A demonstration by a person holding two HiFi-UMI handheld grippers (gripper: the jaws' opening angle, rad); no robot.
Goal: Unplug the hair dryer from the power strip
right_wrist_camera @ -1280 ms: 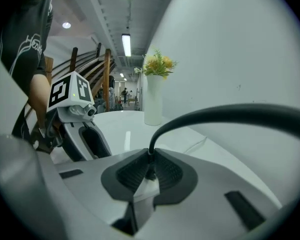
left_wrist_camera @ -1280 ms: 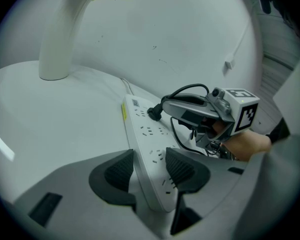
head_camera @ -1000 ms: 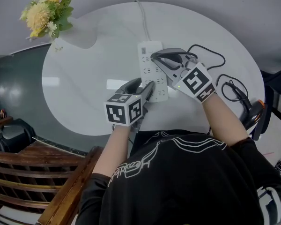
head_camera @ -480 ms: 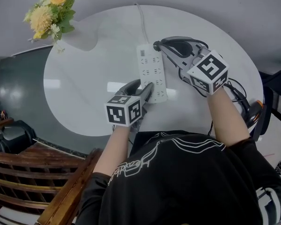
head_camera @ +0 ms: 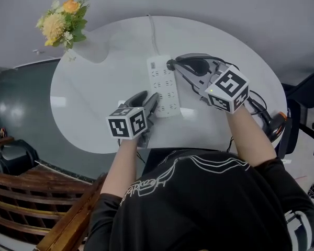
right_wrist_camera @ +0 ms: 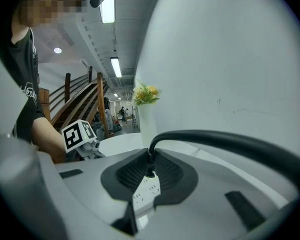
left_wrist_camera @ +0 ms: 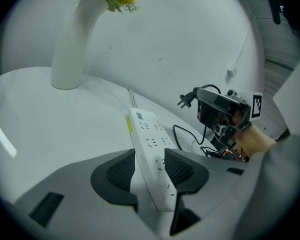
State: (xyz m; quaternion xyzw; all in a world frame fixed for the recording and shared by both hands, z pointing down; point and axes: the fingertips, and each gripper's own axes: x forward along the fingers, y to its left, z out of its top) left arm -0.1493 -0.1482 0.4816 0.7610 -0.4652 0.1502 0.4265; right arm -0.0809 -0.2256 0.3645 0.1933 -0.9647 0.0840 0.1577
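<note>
A white power strip point(head_camera: 163, 85) lies on the round white table point(head_camera: 94, 103). My left gripper point(head_camera: 149, 101) has its jaws closing on the strip's near end point(left_wrist_camera: 150, 139), and both pads touch its sides. My right gripper point(head_camera: 174, 64) is shut on the hair dryer's black plug point(left_wrist_camera: 186, 100), which hangs in the air to the right of the strip's far end with its prongs bare. The black cord point(right_wrist_camera: 230, 141) arcs back from the plug. The hair dryer point(head_camera: 277, 124), black with orange, lies at the table's right edge.
A white vase point(left_wrist_camera: 72, 44) with yellow flowers point(head_camera: 63, 22) stands at the table's far left. The strip's white cable point(head_camera: 154, 33) runs off the far edge. The dryer cord point(head_camera: 251, 95) loops on the table's right side. A wooden chair point(head_camera: 42, 192) stands at near left.
My right gripper has lifted the plug off the middle of the strip and carried it up and toward the strip's far end. My left gripper stays on the strip's near end.
</note>
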